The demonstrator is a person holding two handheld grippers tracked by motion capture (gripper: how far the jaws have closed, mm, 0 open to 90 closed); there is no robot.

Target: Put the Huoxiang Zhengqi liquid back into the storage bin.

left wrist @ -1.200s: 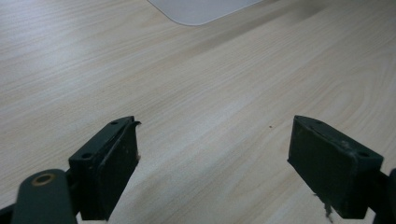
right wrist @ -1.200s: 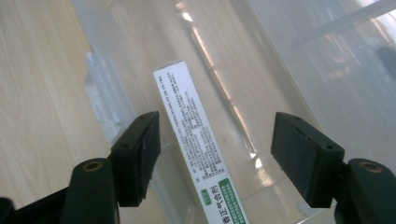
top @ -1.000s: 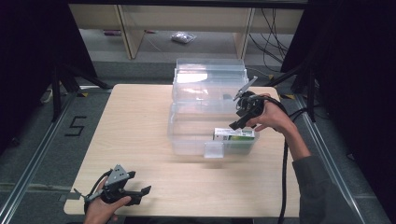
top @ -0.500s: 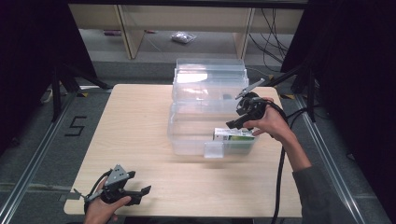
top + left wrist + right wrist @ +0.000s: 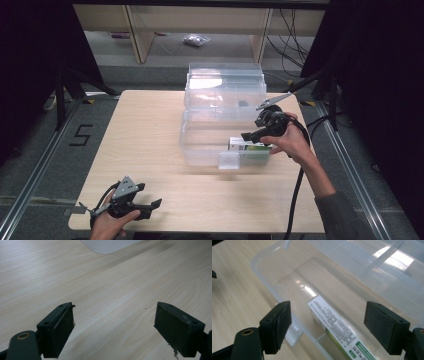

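Observation:
A clear plastic box (image 5: 200,150) stands on the table with its lid (image 5: 225,80) folded open behind it. A green and white carton (image 5: 247,146) lies flat in the box at its front right. My right gripper (image 5: 252,137) hovers just above the carton; its jaws have just been opening and touch nothing. In the right gripper view the carton (image 5: 324,315) lies below and between the spread jaws of the right gripper (image 5: 332,327), beside the box wall (image 5: 269,287). My left gripper (image 5: 151,210) rests at the table's front left, and in its own view it stands open (image 5: 113,327) over bare wood.
The wooden table (image 5: 150,125) ends close in front of the left hand. A latch tab (image 5: 228,160) sticks out from the box front. The right gripper's cable (image 5: 295,200) trails off the near edge. Shelves and a small bag (image 5: 195,40) lie beyond the table.
My right hand has drawn slightly back toward the near side and its jaws have spread wider. The carton stays lying in the box. The left hand has not moved.

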